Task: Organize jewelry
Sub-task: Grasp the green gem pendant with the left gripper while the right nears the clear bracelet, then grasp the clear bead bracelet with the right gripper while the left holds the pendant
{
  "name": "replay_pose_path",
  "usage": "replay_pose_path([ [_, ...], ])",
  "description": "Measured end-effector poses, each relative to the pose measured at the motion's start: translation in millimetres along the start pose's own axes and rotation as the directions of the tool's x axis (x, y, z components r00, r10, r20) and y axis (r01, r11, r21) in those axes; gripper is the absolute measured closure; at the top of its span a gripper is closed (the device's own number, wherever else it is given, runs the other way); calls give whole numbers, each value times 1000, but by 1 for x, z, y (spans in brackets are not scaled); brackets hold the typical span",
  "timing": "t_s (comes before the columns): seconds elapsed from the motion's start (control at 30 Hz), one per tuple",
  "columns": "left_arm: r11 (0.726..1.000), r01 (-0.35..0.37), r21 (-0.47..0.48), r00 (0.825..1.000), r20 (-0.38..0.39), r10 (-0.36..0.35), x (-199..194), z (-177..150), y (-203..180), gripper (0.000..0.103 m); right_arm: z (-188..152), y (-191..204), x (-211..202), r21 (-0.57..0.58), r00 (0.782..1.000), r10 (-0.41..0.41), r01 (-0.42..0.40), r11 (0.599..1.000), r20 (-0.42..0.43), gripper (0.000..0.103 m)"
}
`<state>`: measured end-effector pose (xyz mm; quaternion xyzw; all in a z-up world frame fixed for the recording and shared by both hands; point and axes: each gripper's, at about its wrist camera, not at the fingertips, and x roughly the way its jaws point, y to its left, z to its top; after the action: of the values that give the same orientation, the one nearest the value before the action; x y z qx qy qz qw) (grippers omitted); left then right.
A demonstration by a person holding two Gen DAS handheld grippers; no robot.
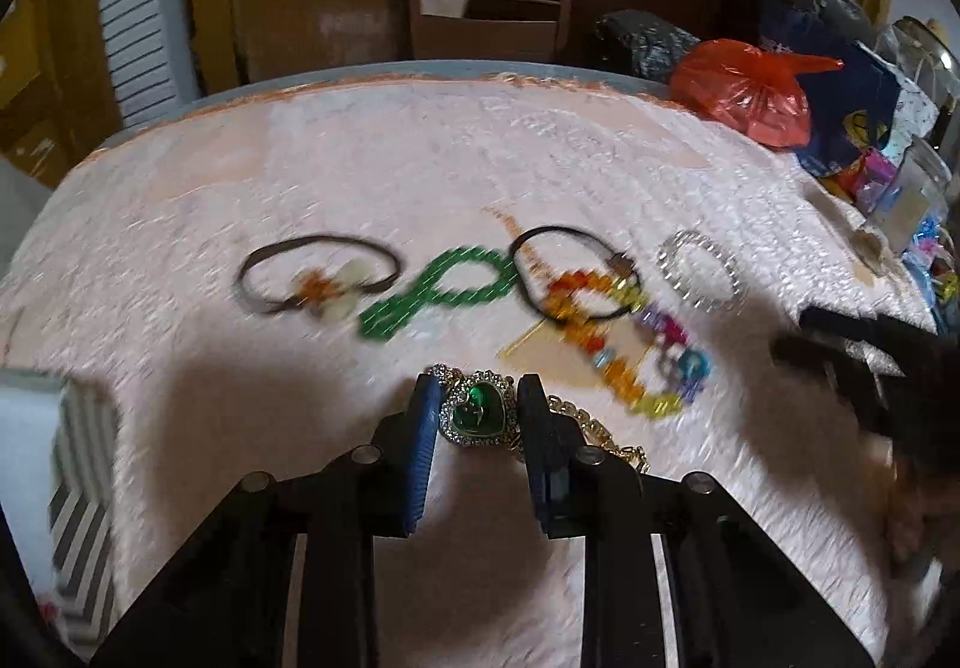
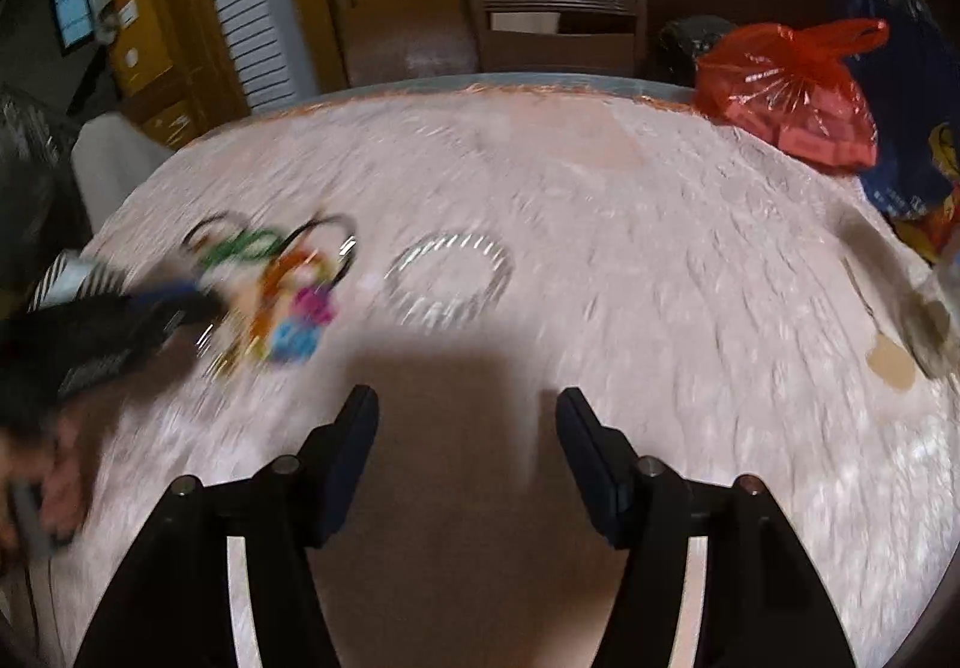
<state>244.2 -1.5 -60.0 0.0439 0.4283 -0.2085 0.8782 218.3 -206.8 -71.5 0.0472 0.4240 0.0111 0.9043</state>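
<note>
My left gripper (image 1: 477,398) is shut on a green heart pendant (image 1: 477,411) with a gold chain (image 1: 594,437) trailing right on the pink tablecloth (image 1: 360,158). Beyond it lie a dark band with a flower (image 1: 318,281), a green bead bracelet (image 1: 438,287), a second dark band (image 1: 570,272), a multicoloured bead bracelet (image 1: 636,344) and a silver sparkly bracelet (image 1: 699,269). My right gripper (image 2: 468,410) is open and empty above the cloth, near the silver bracelet (image 2: 447,275). The left gripper shows blurred at the left of the right wrist view (image 2: 138,320).
A striped box (image 1: 72,488) stands at the left edge. A red plastic bag (image 1: 744,92), a blue bag (image 1: 852,122) and assorted clutter crowd the right side of the table. A wooden chair (image 1: 486,8) stands behind the far edge.
</note>
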Motion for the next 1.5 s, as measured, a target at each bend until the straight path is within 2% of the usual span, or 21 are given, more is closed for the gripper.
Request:
replay_pose_path([
  [0.13, 999, -43, -23, 999, 7, 43, -18, -21, 8, 90, 22, -10, 24, 7, 1000, -8, 8, 1000, -5, 38],
  [0.3, 995, -33, -89, 999, 27, 36, -25, -30, 14, 90, 45, -17, 41, 10, 999, -45, 45, 999, 1, 40],
  [0.47, 994, -36, -106, 999, 23, 39, -23, -30, 16, 90, 57, -5, 60, -96, 993, -110, 106, 990, -31, 56],
  [0.5, 994, -36, -107, 999, 23, 38, -22, -30, 16, 90, 56, 0, 60, -121, 993, -114, 110, 986, -31, 65],
  [0.53, 993, -36, -108, 999, 22, 38, -22, -30, 16, 90, 55, 4, 60, -140, 993, -113, 108, 984, -33, 68],
  [0.57, 993, -36, -108, 999, 22, 38, -22, -30, 16, 90, 54, 8, 59, -169, 992, -119, 111, 979, -40, 76],
  [0.6, 993, -36, -108, 999, 22, 39, -22, -30, 16, 90, 53, 11, 58, -191, 992, -119, 107, 976, -50, 87],
  [0.67, 994, -38, -106, 999, 20, 40, -21, -30, 16, 90, 52, 12, 54, -200, 989, -128, 112, 973, -68, 94],
  [0.83, 993, -38, -107, 999, 20, 40, -21, -30, 16, 90, 36, -4, 32, -111, 992, -64, 51, 993, -112, 95],
  [0.97, 994, -41, -105, 999, 19, 43, -21, -30, 16, 90, 15, -11, 0, -74, 996, -13, 6, 997, -83, 95],
  [1.13, 994, -47, -100, 999, 19, 50, -20, -30, 15, 90, -4, -6, -50, -110, 1000, 20, -22, 994, -18, 95],
  [1.37, 993, -94, -74, 995, 14, 95, -23, -32, 8, 90, -11, 2, -78, -104, 999, 37, -35, 994, 13, 95],
  [1.5, 990, -59, -124, 998, 29, 64, -41, -37, 9, 90, -17, 5, -92, -83, 997, 64, -60, 995, 41, 95],
])
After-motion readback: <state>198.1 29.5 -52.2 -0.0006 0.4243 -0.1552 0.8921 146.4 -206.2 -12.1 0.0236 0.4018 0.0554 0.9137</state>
